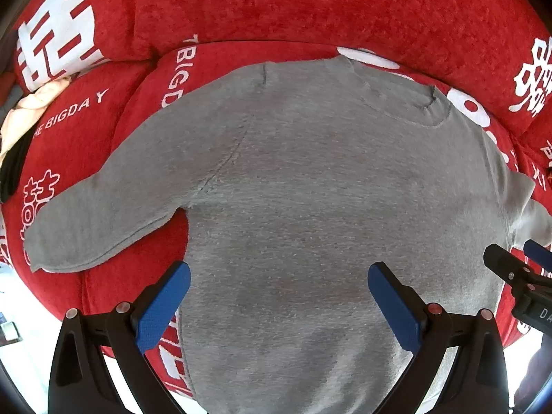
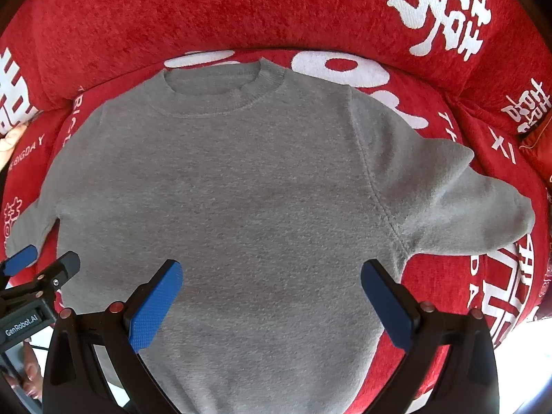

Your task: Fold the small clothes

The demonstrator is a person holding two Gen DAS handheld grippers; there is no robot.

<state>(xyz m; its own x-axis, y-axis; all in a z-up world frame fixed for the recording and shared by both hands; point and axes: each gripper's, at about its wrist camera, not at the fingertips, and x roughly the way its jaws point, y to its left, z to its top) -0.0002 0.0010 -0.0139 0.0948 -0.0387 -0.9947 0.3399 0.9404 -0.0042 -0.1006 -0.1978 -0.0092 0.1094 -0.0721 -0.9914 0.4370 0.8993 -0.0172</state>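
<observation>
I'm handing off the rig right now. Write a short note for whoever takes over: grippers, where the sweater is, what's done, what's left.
Left gripper: open, empty, over the sweater's lower body.
Right gripper: open, empty, also over the lower body, beside the left one.
Sweater: grey, spread flat on the red sofa cover, collar at the far side, hem toward the grippers. Left sleeve and right sleeve both lie out to the sides.
Done: the sweater is laid out; no fold shows.
Left: fold both sleeves in over the body, then fold the body, probably hem toward collar.
</observation>
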